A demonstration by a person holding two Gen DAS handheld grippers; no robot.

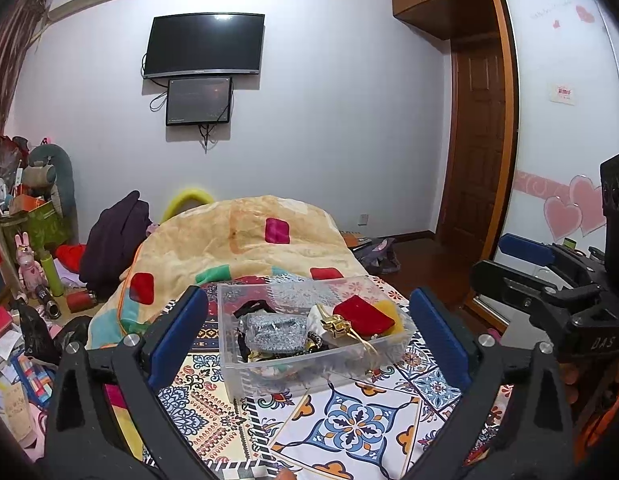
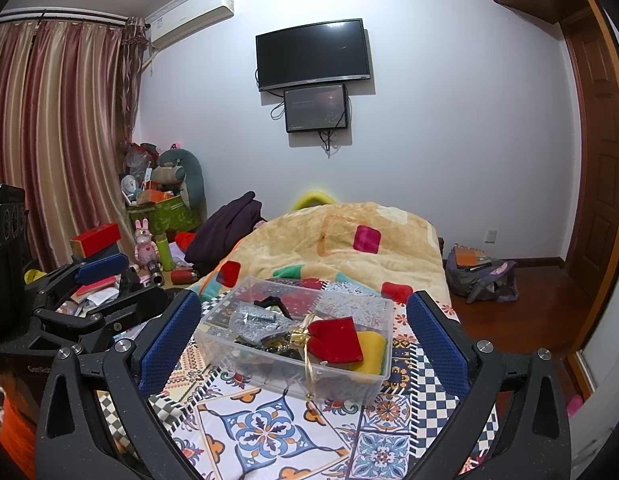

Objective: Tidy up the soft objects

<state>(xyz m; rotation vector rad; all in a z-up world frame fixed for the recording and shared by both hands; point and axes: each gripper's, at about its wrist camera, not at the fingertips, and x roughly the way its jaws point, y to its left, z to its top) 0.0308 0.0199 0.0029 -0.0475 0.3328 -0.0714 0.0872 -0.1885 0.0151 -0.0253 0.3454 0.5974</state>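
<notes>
A clear plastic bin (image 1: 309,344) sat on the bed's patterned sheet (image 1: 357,420), in front of a heaped orange blanket (image 1: 245,236) that rose at the far end of the bed. Soft things were piled inside it: a red velvet pouch (image 1: 363,316) lay on top toward the right, resting on a yellow piece (image 1: 389,312), with a silvery glitter pouch (image 1: 271,330) to the left and a small gold bow (image 1: 336,326) between them. A gold ribbon trailed from the bow over the near wall of the bin.

The left tongs (image 1: 307,336) were spread wide, the blue pads standing either side of the bin and gripping nothing. The right tongs (image 2: 303,340) were likewise wide apart and empty, framing the same bin (image 2: 297,332) from a little to the right; there the red velvet pouch (image 2: 337,340) and yellow piece (image 2: 371,346) lay in the bin's near right corner.

On the far wall hung a dark television (image 1: 205,44) with a smaller screen (image 1: 199,100) just beneath it. Striped curtains (image 2: 57,140) hung at the left.
</notes>
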